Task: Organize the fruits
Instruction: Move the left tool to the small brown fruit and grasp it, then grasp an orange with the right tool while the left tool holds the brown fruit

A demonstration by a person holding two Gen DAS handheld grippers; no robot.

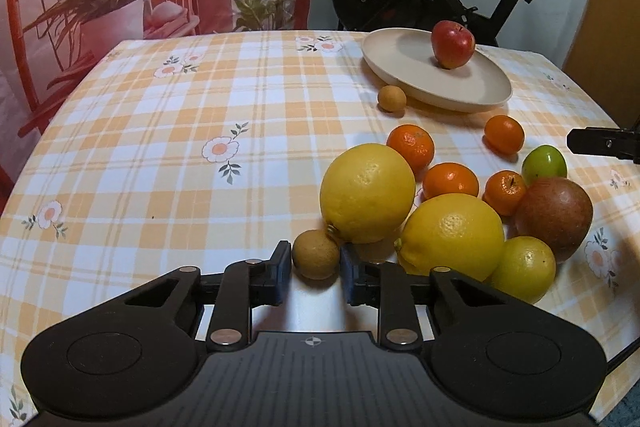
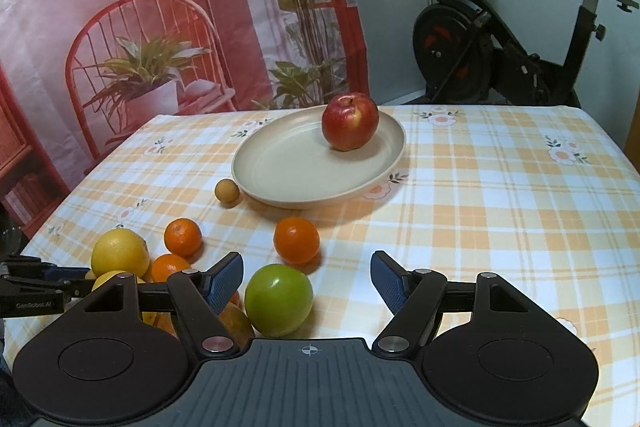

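Observation:
My left gripper [image 1: 315,259] is shut on a small round brown fruit [image 1: 316,251], low over the checked tablecloth [image 1: 200,107]. Just right of it lie two big yellow citrus [image 1: 367,193], a smaller lemon [image 1: 524,267], several mandarins [image 1: 411,147], a green fruit [image 1: 544,165] and a reddish-brown fruit [image 1: 554,213]. A red apple [image 2: 350,127] stands on the beige plate [image 2: 280,167] farther back. My right gripper [image 2: 307,263] is open, with the green fruit [image 2: 279,299] between its fingers near the left one, untouched.
A second small brown fruit [image 2: 227,191] rests against the plate's near left rim. An orange mandarin [image 2: 297,241] lies ahead of the right gripper. Behind the table stand an exercise bike [image 2: 500,59] and a printed curtain [image 2: 140,27].

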